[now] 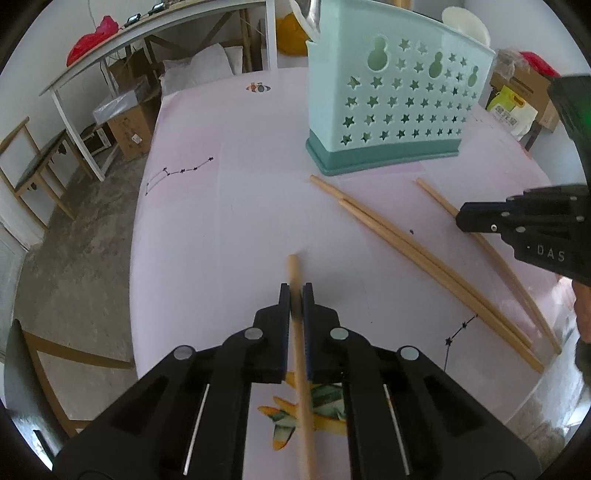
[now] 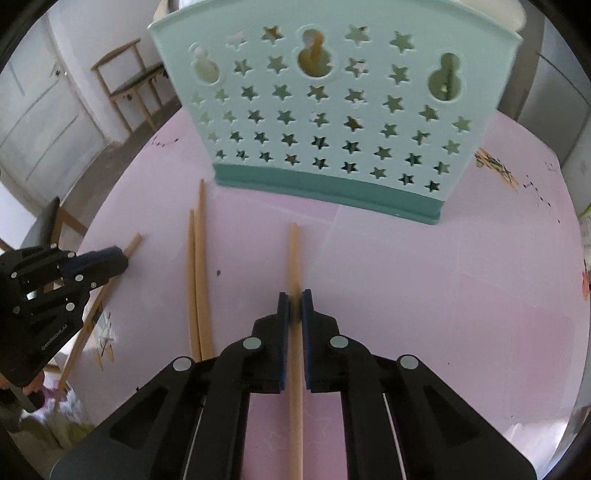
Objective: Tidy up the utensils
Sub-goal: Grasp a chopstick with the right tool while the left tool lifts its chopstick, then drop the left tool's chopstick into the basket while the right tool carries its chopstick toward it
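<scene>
A mint-green utensil holder (image 1: 391,99) with star holes stands on the pink table (image 1: 229,221); it also shows in the right wrist view (image 2: 332,110). My left gripper (image 1: 295,295) is shut on a wooden chopstick (image 1: 295,273). My right gripper (image 2: 294,299) is shut on another chopstick (image 2: 293,251), which points at the holder's base. Two more chopsticks (image 1: 424,258) lie side by side on the table between the grippers; they also show in the right wrist view (image 2: 197,266). The right gripper appears in the left view (image 1: 461,218), and the left gripper in the right view (image 2: 123,260).
A spoon handle (image 1: 314,14) and a white utensil (image 1: 465,26) stick out of the holder. A wooden chair (image 2: 129,81) and a door (image 2: 40,122) stand beyond the table's left edge. A white bench with boxes (image 1: 122,114) lies off to the far left.
</scene>
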